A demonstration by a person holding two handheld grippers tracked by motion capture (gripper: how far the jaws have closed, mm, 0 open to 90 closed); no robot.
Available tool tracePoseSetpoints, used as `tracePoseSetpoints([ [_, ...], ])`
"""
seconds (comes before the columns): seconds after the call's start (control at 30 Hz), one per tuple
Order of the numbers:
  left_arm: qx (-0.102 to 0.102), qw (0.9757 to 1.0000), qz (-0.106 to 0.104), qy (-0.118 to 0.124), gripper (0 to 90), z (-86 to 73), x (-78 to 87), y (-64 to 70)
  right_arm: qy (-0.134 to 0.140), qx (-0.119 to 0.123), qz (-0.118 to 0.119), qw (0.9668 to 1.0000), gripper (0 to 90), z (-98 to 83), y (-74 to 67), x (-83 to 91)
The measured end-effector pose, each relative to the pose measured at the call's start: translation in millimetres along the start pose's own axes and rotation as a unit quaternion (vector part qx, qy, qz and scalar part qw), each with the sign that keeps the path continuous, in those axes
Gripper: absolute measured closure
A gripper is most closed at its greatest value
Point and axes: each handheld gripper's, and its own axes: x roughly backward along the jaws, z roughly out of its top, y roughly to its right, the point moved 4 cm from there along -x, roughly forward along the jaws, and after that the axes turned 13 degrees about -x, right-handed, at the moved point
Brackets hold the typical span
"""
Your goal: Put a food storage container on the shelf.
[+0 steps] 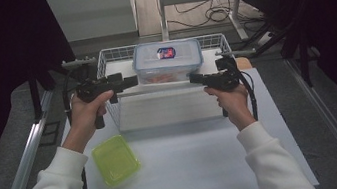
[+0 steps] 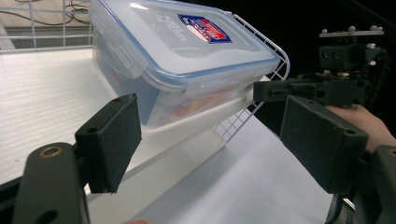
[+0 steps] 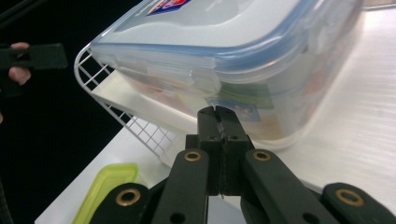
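A clear food box (image 1: 167,60) with a blue-rimmed lid and a red and blue sticker stands in the far part of a white wire basket (image 1: 115,54). My left gripper (image 1: 129,82) sits at the box's left end, open. In the left gripper view its black pads (image 2: 112,140) stand wide apart with the box (image 2: 187,51) just beyond them and nothing between. My right gripper (image 1: 193,78) is at the box's right end, shut. In the right gripper view its tips (image 3: 217,114) point at the box wall (image 3: 261,93) under a side latch; I cannot tell if they touch.
A green lid (image 1: 114,159) lies on the white table (image 1: 191,162) at the near left, in front of the basket. Dark curtains flank the table, and metal rails run along both sides. Cables lie on the floor beyond the basket.
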Motion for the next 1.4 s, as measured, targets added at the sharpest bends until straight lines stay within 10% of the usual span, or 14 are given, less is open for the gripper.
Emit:
tracePoseSetpoints([
  [0.77, 0.000, 0.9999, 0.002, -0.012, 19.9, -27.7, 12.4, 9.9, 0.001, 0.002, 0.043, 0.9991, 88.9, -19.2, 3.9, 32.4],
  [1.4, 0.005, 0.9982, 0.006, -0.059, 21.7, -127.7, 28.8, 32.3, -0.051, 0.015, 0.039, 0.9978, 81.6, -110.2, 39.7, 59.2],
])
